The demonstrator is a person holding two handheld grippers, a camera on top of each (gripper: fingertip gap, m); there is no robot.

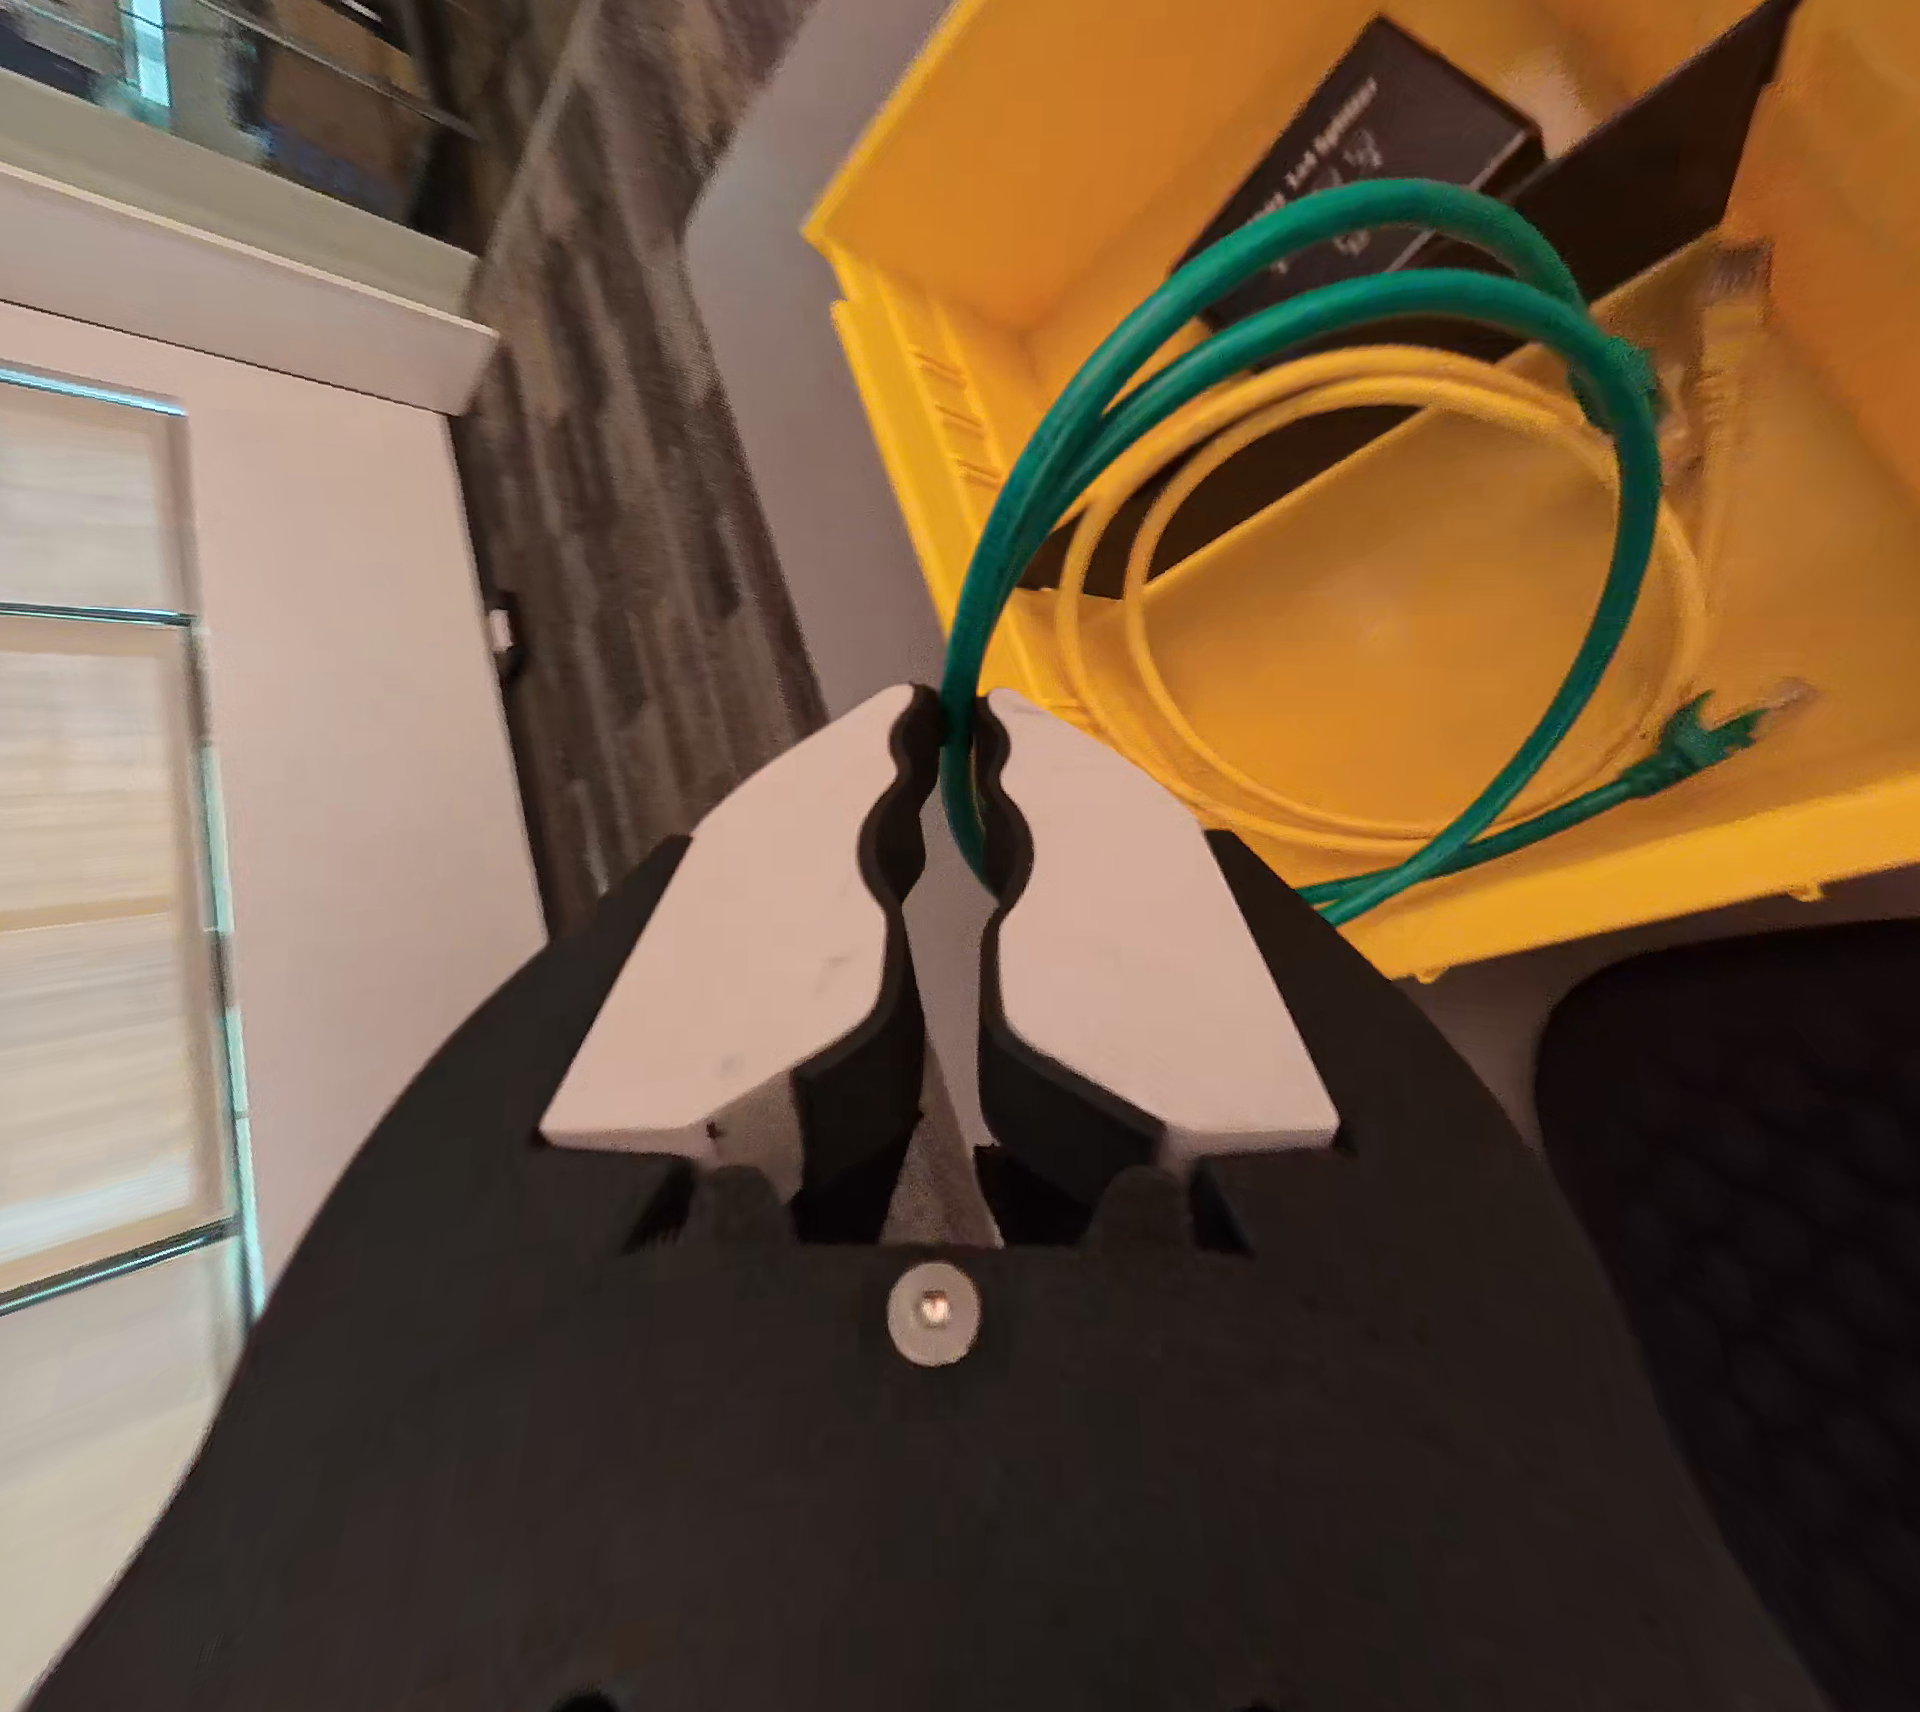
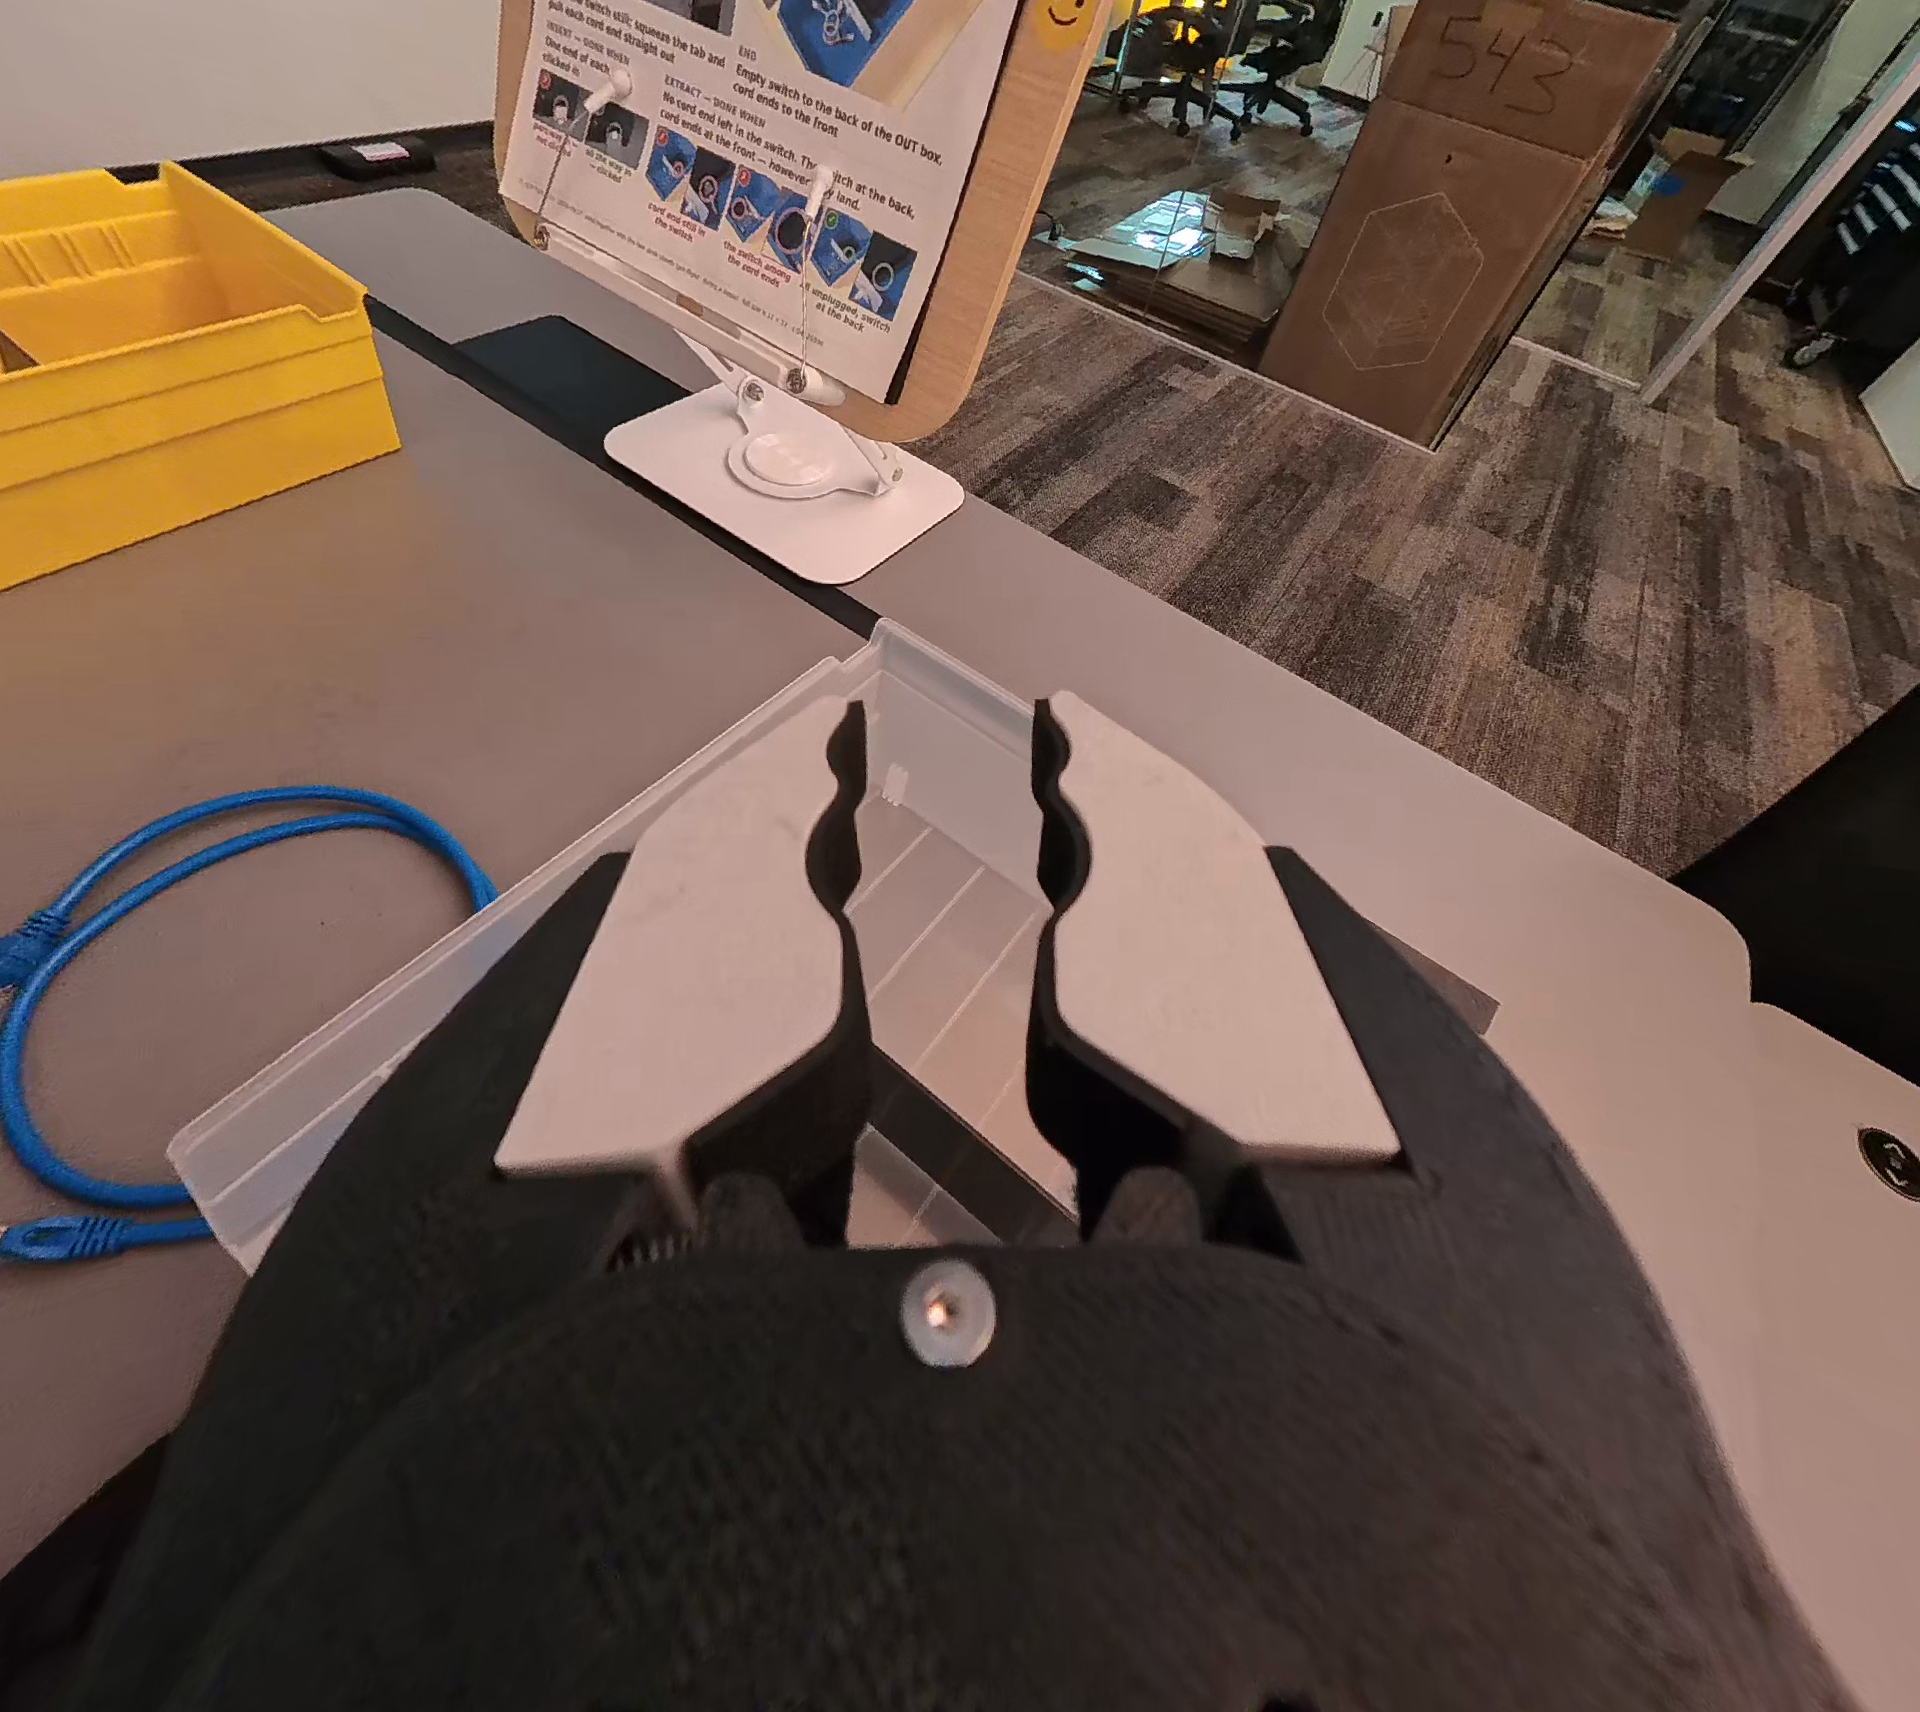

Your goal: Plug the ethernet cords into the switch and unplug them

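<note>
My left gripper is shut on a coiled green ethernet cord and holds it above a yellow bin. The cord's plug hangs over the bin's front compartment. A coiled yellow cord lies in that compartment. A black switch lies in the back compartment behind a black divider. My right gripper is open and empty above a clear plastic bin. A blue ethernet cord lies coiled on the grey table to its left.
The yellow bin also shows at the far left of the right wrist view. An instruction sheet on a white stand stands at the table's far edge. Beyond the edge are carpet and a cardboard box.
</note>
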